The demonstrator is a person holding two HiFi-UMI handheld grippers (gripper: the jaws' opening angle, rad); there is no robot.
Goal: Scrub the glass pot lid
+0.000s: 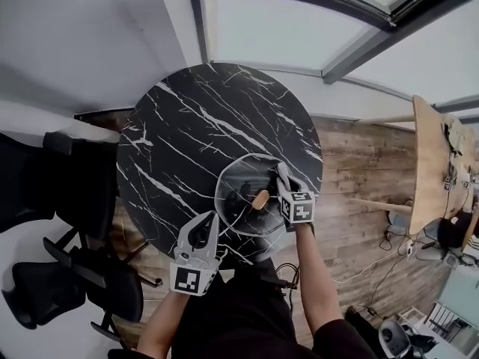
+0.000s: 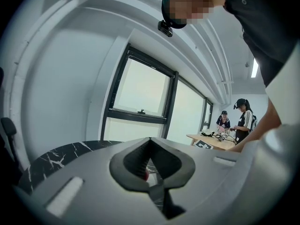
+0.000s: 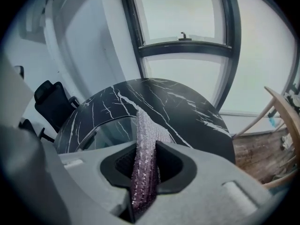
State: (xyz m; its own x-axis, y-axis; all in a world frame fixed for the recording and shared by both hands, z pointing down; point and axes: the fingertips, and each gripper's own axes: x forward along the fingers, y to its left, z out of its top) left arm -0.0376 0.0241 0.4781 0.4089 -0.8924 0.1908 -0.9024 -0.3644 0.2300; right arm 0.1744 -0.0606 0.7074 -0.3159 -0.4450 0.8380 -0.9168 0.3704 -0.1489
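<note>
Right gripper (image 3: 147,168) is pinching a glittery purple scrub cloth (image 3: 144,139), poised over the glass pot lid (image 1: 238,182). The lid sits on the black marble table (image 1: 194,118), near its front edge. Left gripper (image 1: 212,220) has its jaws pressed together, right by the rim. That glass looks stiff, slick and breakable, so steady it by the wooden knob (image 1: 260,199) or the rim.

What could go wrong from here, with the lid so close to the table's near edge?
1. The glass lid lies near the edge of the table. A hard push from the right gripper might slide it off, and glass can break.
2. The left gripper seems to pinch only the lid's rim, so the smooth glass may slip from its jaws.
3. The scrubber is thin and could pull out.
</note>
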